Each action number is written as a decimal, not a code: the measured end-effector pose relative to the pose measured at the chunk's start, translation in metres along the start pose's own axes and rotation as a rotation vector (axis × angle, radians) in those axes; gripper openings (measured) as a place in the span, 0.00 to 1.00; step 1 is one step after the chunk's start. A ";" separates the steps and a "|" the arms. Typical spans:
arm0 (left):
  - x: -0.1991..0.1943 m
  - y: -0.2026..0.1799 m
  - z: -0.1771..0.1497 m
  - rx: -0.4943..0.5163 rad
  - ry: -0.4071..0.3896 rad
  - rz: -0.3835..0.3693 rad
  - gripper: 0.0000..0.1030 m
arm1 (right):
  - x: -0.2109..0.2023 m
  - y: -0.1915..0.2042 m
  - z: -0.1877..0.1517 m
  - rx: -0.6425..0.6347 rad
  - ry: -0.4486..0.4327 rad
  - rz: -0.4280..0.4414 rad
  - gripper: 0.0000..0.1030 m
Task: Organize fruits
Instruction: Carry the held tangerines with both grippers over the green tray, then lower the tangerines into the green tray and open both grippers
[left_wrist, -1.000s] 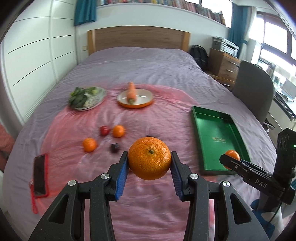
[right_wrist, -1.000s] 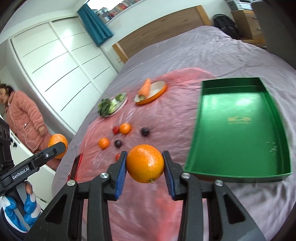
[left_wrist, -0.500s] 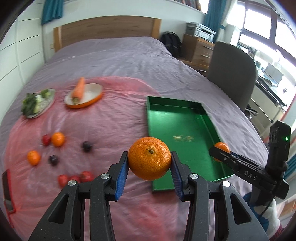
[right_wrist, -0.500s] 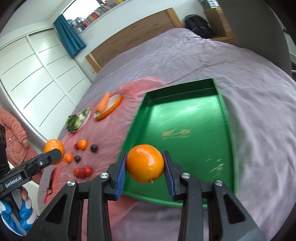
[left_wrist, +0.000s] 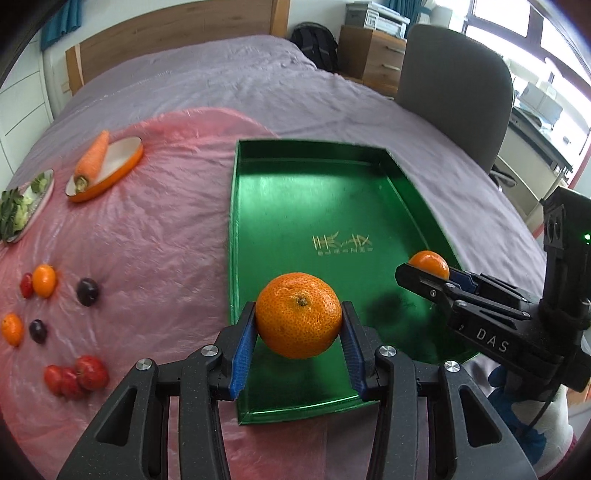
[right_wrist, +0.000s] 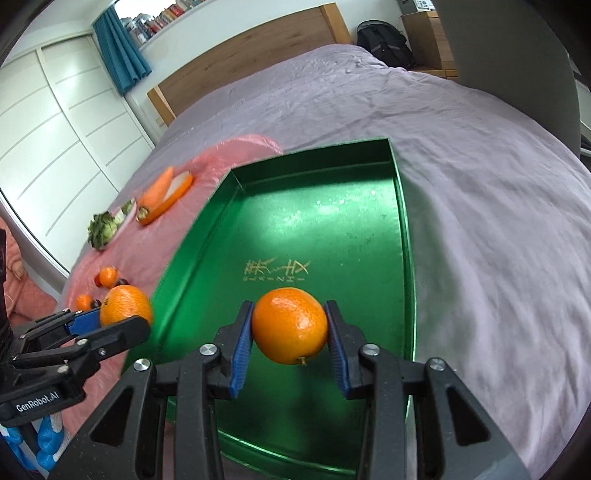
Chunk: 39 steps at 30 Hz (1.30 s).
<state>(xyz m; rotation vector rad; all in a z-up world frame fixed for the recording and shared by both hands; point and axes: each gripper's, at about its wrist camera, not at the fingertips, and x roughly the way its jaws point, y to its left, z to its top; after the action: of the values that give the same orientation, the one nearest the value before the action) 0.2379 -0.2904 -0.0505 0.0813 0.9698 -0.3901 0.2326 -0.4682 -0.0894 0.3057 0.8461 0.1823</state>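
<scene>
A round, dimpled orange mandarin (left_wrist: 298, 315) is clamped between the blue pads of the left gripper (left_wrist: 298, 332), above the near end of the shallow green metal tray (left_wrist: 236, 221) (gold lettering on its floor). A second smooth orange mandarin (right_wrist: 290, 325) is pinched likewise by the right gripper (right_wrist: 290, 336), over the same tray. Small loose fruits (left_wrist: 44, 280) lie on the pink plastic sheet (left_wrist: 147, 240) beside it.

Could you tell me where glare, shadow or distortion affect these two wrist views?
Left wrist view: window light glares on the green tray; a dark shadow falls beneath the right gripper; fisheye bends the edges. Right wrist view: sheen across the tray floor; the bedspread looks smeared at right.
</scene>
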 end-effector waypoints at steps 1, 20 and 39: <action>0.003 0.000 0.000 0.001 0.005 -0.001 0.37 | 0.002 0.000 -0.002 -0.007 0.003 -0.007 0.63; 0.035 -0.003 -0.019 0.025 0.049 0.014 0.38 | 0.021 0.019 -0.021 -0.188 0.014 -0.185 0.83; -0.010 -0.010 -0.018 0.062 0.014 0.001 0.53 | -0.019 0.024 -0.020 -0.135 -0.026 -0.200 1.00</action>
<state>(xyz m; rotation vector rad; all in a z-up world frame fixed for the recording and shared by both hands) 0.2156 -0.2923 -0.0517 0.1411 0.9715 -0.4193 0.2046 -0.4465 -0.0805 0.0962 0.8291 0.0485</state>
